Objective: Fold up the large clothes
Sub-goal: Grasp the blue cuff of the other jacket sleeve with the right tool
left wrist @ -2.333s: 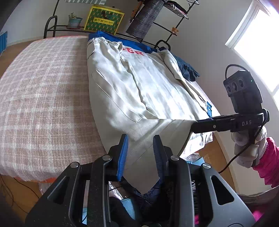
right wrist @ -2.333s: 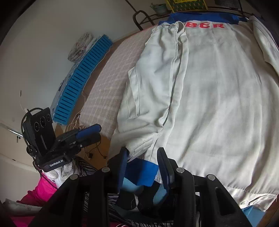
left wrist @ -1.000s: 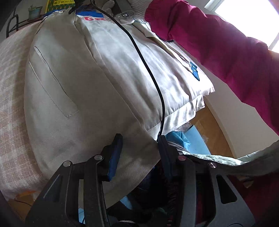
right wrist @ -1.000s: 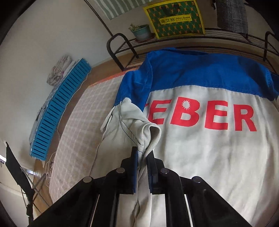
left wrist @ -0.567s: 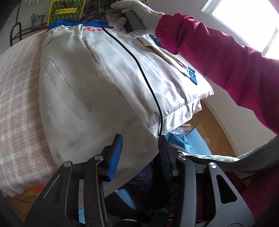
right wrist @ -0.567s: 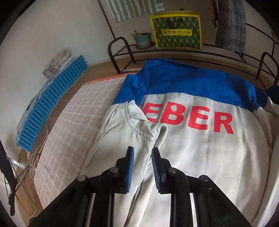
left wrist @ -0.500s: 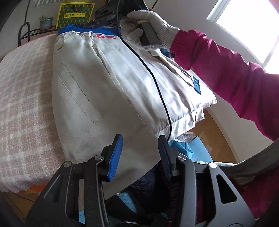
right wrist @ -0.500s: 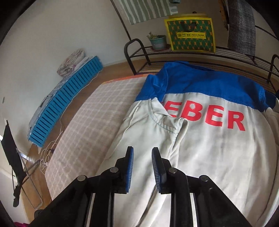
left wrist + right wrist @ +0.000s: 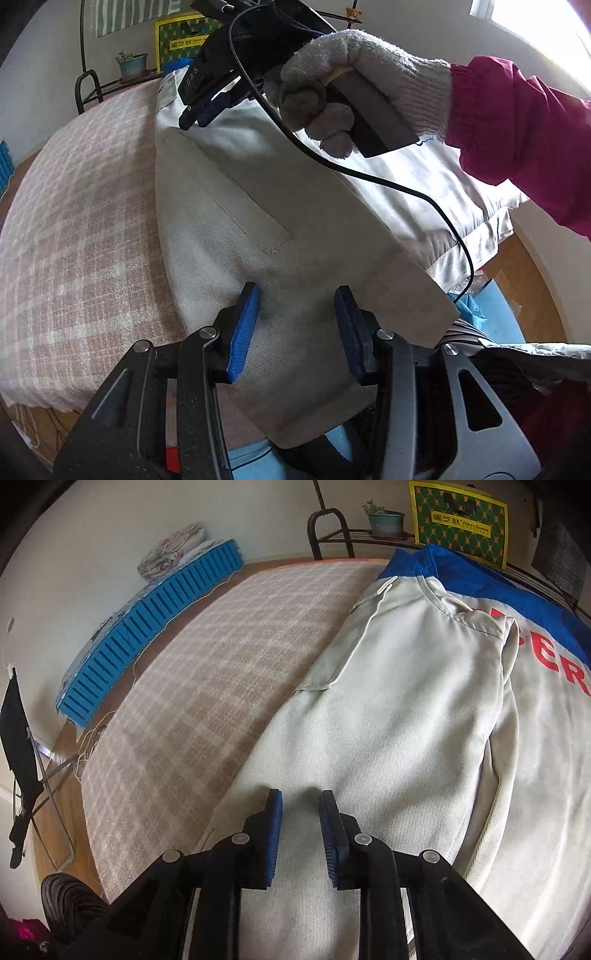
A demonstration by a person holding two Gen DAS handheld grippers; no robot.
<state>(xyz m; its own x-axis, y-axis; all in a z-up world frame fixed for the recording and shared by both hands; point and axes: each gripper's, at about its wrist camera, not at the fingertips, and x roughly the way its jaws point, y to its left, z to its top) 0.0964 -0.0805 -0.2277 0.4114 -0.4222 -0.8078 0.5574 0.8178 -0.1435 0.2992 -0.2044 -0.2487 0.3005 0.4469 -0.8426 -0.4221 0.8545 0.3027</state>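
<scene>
hiding jacket [image 9: 280, 206] lettering, gloved hand [image 9: 354, 85]

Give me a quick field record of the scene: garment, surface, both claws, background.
garment: pale jacket with blue yoke and red letters, lying flat, left side folded in
surface: checked bed cover
left claw: open, over the jacket's hem, nothing pinched
right claw: open, above the folded panel, nothing between the pads
right hand: gloved, holding the claw's handle
background: potted plant, yellow-green bag on a rack
</scene>
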